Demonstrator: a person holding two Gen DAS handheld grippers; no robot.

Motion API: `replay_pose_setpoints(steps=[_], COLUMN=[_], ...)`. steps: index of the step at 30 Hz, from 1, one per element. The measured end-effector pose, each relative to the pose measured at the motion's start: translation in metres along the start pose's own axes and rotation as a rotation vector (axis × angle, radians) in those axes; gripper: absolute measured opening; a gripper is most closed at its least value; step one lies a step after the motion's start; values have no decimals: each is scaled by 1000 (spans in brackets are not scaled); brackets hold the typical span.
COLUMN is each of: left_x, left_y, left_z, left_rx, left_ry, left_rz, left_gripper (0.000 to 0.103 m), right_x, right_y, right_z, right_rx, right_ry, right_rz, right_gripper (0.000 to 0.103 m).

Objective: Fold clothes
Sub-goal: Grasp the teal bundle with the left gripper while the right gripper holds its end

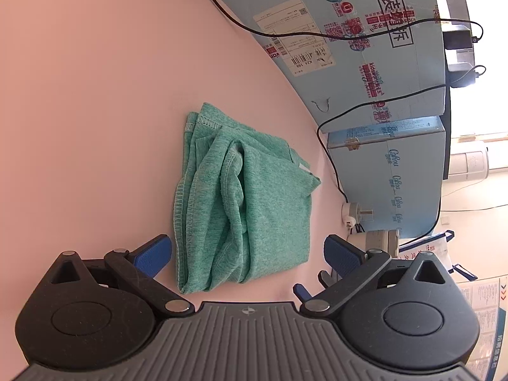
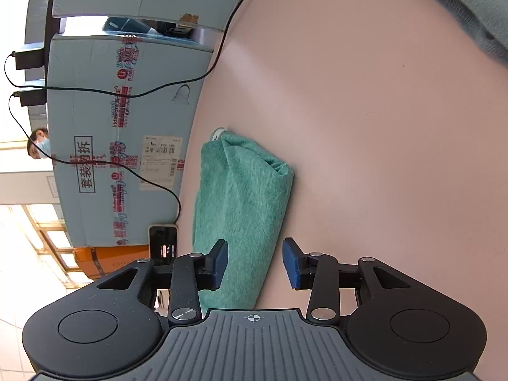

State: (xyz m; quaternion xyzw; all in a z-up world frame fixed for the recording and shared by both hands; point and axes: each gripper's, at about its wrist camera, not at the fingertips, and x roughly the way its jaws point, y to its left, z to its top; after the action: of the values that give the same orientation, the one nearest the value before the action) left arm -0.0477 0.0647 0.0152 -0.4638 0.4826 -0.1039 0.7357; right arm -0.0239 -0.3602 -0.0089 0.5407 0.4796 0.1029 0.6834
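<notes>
A green knit garment (image 1: pixel 244 197) lies folded into a thick bundle on the pink table (image 1: pixel 95 111), with stitched hems showing along its left side. My left gripper (image 1: pixel 246 241) hovers over its near end, open wide, one blue pad on each side of the bundle and neither touching it. In the right wrist view the same garment (image 2: pixel 241 197) looks like a long roll running away from me. My right gripper (image 2: pixel 254 244) is open at its near end; the left pad (image 2: pixel 220 263) overlaps the cloth, the right pad (image 2: pixel 292 263) is over bare table (image 2: pixel 381 158).
Blue cardboard boxes (image 1: pixel 365 47) line the table's far edge, with black cables (image 1: pixel 333 133) trailing over them. A white plug (image 1: pixel 352 214) sits by the boxes. A phone (image 2: pixel 163 241) lies near the garment. Pale cloth (image 2: pixel 470 6) shows at the top right. A person (image 2: pixel 39 143) stands beyond the boxes.
</notes>
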Motion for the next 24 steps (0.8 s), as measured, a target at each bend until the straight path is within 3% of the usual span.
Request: replay_pose_setpoints(steps=[6,13,17,20,22,24], left_x=[5,17,25,35,41,47], left_y=[13,34,28,15,6,1], left_z=[5,9,10,8,7,7], left_rx=[-70,-223,-194,-117,-69,-34], left_ry=[-20,-62,-73,-98,-115,-124], left_rz=[50,-59,-68,-53,-53,-59], left_gripper=[103,103,103,103,103,103], right_x=[22,39,44,46,49,53], right_y=[0,-4,1,6,14,24], right_z=[3,5,6,5,3,1], right_rx=[39,96,83,61,31,-15], right_ry=[-11,-33,-42,-53,-58,-65], right_rz=[-46,14,24,38,43,32], right_gripper=[40,46,49,63,81,88])
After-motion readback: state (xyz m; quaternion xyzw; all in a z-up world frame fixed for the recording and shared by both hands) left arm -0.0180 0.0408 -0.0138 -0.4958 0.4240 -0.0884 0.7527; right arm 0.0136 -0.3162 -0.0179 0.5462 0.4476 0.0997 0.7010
